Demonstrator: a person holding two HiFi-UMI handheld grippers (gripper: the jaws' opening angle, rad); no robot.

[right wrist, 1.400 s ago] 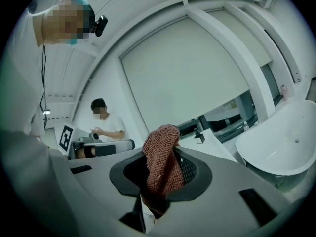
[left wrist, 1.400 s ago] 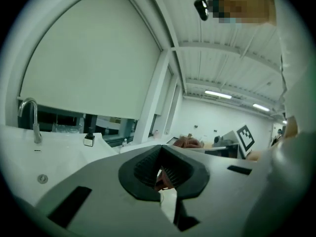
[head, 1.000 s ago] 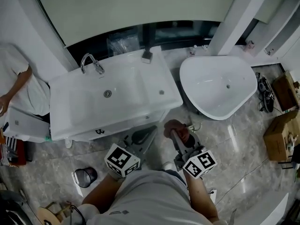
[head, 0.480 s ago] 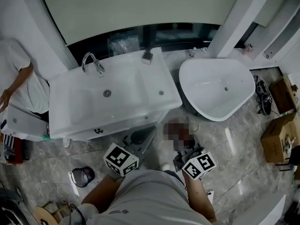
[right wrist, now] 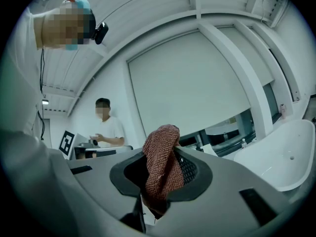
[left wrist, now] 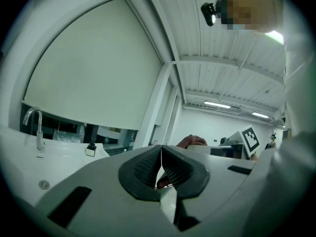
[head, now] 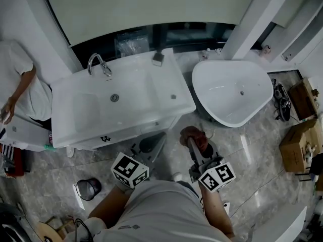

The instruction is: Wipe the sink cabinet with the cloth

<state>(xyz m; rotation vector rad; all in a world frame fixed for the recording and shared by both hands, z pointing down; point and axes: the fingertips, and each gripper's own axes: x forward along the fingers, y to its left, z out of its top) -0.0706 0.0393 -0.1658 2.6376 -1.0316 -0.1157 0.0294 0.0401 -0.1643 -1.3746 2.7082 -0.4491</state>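
The right hand-held gripper (right wrist: 163,176) pinches the cloth (right wrist: 161,152); the left hand-held gripper (left wrist: 161,169) is closed, empty; the sink cabinet (head: 132,134) looks unwiped.

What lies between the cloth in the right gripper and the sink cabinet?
Only a bare strip of floor; the head view shows the cloth apart from the cabinet.

Your cloth (right wrist: 161,154) is rust-red with a fine knitted weave. The sink cabinet (head: 146,92) before you is plain white, as is the tub (head: 222,100). The floor (head: 247,153) is grey, veined like marble. Your left hand-held gripper (left wrist: 161,164) and right hand-held gripper (right wrist: 160,174) are pale grey with dark ribbed pads and black-and-white square markers.
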